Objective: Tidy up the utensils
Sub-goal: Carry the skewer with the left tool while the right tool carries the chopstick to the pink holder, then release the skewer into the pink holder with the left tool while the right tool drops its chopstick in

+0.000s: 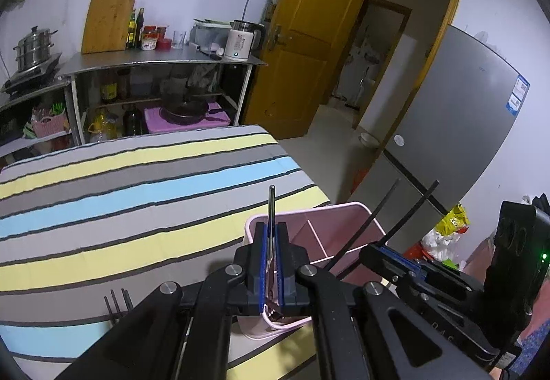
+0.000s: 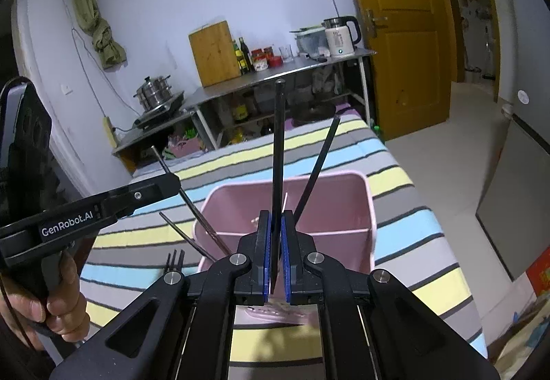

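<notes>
We hold a metal utensil (image 1: 271, 208) in our left gripper (image 1: 271, 235) and black chopsticks (image 2: 278, 153) in our right gripper (image 2: 276, 225), both sets of fingers clamped tight above the pink bin (image 2: 343, 194), while a fork (image 2: 175, 259) waits on the striped counter (image 1: 120, 173).

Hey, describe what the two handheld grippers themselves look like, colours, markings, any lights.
Both are matte black with scissor-like linkage arms joined by round silver pivot pins. The left gripper and right gripper have black fingers faced with blue pads. The left one's side reads "GenRobot.AI" in white; the right one shows a small green light.

Bin (image 2: 330, 204) on table (image 2: 412, 242), fork (image 2: 175, 259) left of bin
</notes>
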### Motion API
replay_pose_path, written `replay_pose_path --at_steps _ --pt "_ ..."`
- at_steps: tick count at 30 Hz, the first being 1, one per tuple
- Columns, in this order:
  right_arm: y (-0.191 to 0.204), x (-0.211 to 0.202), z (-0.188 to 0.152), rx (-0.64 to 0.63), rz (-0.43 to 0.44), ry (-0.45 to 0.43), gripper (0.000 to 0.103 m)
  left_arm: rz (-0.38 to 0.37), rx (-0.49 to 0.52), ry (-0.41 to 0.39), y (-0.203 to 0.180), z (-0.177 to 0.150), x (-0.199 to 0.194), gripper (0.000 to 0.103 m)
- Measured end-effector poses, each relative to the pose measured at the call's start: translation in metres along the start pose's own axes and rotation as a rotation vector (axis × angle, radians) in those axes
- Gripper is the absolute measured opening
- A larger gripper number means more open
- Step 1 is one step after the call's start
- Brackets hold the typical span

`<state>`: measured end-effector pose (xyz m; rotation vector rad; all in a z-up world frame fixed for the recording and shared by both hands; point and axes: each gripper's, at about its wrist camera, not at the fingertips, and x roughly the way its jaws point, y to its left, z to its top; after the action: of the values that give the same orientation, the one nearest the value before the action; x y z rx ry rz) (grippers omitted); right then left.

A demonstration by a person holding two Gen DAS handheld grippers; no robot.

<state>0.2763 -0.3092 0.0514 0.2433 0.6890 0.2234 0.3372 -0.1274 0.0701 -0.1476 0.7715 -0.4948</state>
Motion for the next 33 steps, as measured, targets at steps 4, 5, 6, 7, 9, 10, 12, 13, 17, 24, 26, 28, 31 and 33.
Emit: replay_pose_path --at_steps 4,5,6,7,9,10,12,13,17,24,26,28,31,33 --pt "-0.002 0.004 -0.002 0.004 -0.001 0.014 0.006 -0.007 -0.011 -0.007 0.003 0.001 -0.001 0.005" --pt "-0.002 0.005 -0.002 0.004 -0.005 0.022 0.006 -0.009 -0.016 -0.01 0.004 0.001 -0.003 0.005" --pt "-0.002 0.006 -0.002 0.004 -0.008 0.025 0.008 -0.01 -0.018 -0.015 0.004 0.001 -0.005 0.005" --pt "-0.002 0.004 -0.002 0.002 -0.011 0.027 0.012 -0.011 -0.018 -0.021 0.004 0.002 -0.008 0.005" --pt "-0.002 0.001 -0.003 0.001 -0.016 0.022 0.016 -0.015 -0.017 -0.035 0.005 0.003 -0.015 0.006" --pt "-0.003 0.0 -0.003 0.001 -0.019 0.021 0.017 -0.015 -0.017 -0.044 0.005 0.002 -0.02 0.006" --pt "-0.002 -0.006 -0.004 0.002 -0.025 0.016 0.018 -0.016 -0.014 -0.06 0.005 0.0 -0.03 0.006" --pt "-0.002 -0.009 -0.004 0.0 -0.03 0.012 0.021 -0.014 -0.012 -0.068 0.004 -0.002 -0.036 0.006" --pt "0.002 -0.022 -0.007 -0.013 -0.039 -0.007 0.024 -0.003 0.003 -0.1 0.001 -0.011 -0.059 0.006" --pt "0.019 -0.05 -0.014 -0.052 -0.027 -0.044 0.024 0.017 0.003 -0.143 0.001 -0.031 -0.099 0.006" --pt "0.027 -0.057 -0.017 -0.07 -0.021 -0.056 0.024 0.026 0.0 -0.155 0.003 -0.04 -0.111 0.006" --pt "0.032 -0.063 -0.019 -0.084 -0.019 -0.065 0.024 0.034 -0.004 -0.161 0.005 -0.047 -0.121 0.006" --pt "0.04 -0.071 -0.024 -0.1 -0.009 -0.073 0.024 0.051 -0.011 -0.166 0.008 -0.059 -0.134 0.006" --pt "0.047 -0.075 -0.029 -0.112 -0.002 -0.076 0.024 0.064 -0.017 -0.166 0.011 -0.069 -0.14 0.006"
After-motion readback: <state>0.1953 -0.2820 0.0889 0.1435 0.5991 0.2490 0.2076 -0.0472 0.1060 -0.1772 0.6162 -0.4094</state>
